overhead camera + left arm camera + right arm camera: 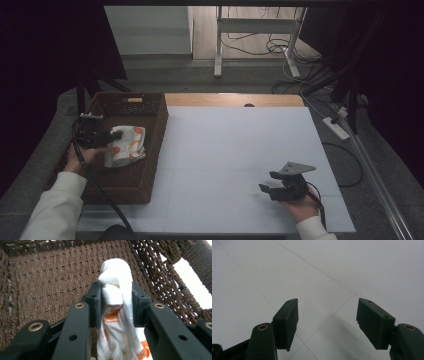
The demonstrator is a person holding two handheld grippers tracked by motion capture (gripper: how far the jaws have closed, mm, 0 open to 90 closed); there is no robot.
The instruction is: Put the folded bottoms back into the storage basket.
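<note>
A white cloth with orange prints hangs inside the brown woven basket at the table's left. My left gripper is shut on a fold of that cloth, and its jaws pinch the fabric from both sides above the basket's woven floor. My right gripper rests low over the white table at the front right. In the right gripper view, that gripper stands open with only bare table between its jaws.
The basket's woven walls rise close around the left gripper. Beyond the table's far wooden edge stand a metal frame's legs and loose cables. A power strip lies on the floor at the right.
</note>
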